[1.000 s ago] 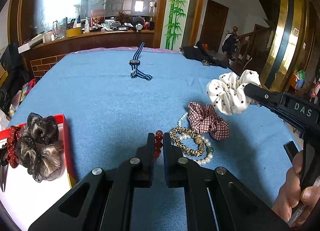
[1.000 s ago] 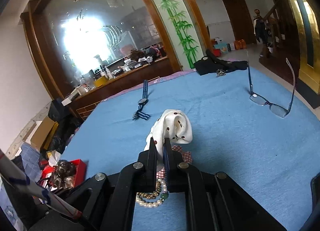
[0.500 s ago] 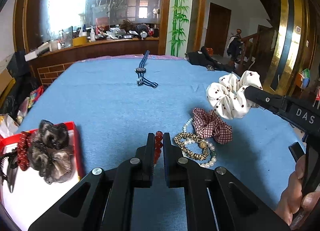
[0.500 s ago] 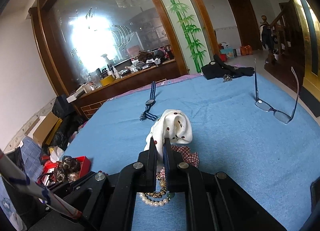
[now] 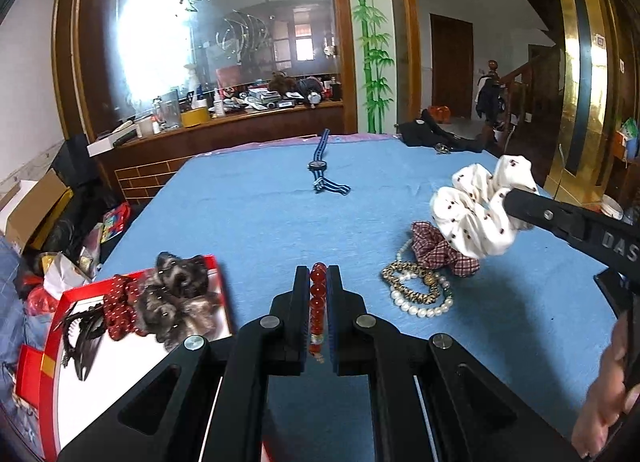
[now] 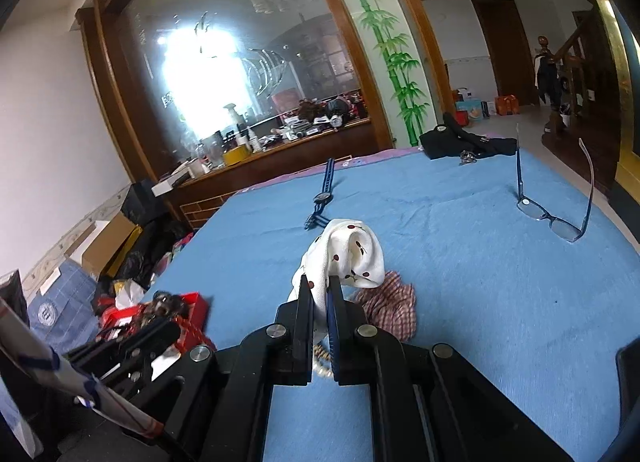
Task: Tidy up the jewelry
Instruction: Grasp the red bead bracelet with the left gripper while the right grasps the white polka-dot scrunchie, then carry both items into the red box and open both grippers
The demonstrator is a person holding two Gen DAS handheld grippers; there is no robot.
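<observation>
My left gripper (image 5: pixel 318 274) is shut on a red bead bracelet (image 5: pixel 317 298) and holds it above the blue cloth, right of the red tray (image 5: pixel 64 342). The tray holds a brown scrunchie (image 5: pixel 176 298), a red dotted scrunchie (image 5: pixel 118 306) and a black hair claw (image 5: pixel 82 336). My right gripper (image 6: pixel 320 286) is shut on a white cherry-print scrunchie (image 6: pixel 352 258), also in the left wrist view (image 5: pixel 476 210), lifted above a plaid scrunchie (image 5: pixel 440 250), a gold bracelet (image 5: pixel 408 282) and a pearl bracelet (image 5: pixel 424 304).
A blue striped watch (image 5: pixel 322 170) lies mid-table at the back. Glasses (image 6: pixel 556 218) stand at the far right. A black cloth with keys (image 5: pixel 440 138) lies at the far edge. Boxes and bags crowd the floor at left (image 5: pixel 52 230).
Both grippers have risen and tilted up, each keeping its hold. The left gripper with the red beads has moved left, nearer the red tray.
</observation>
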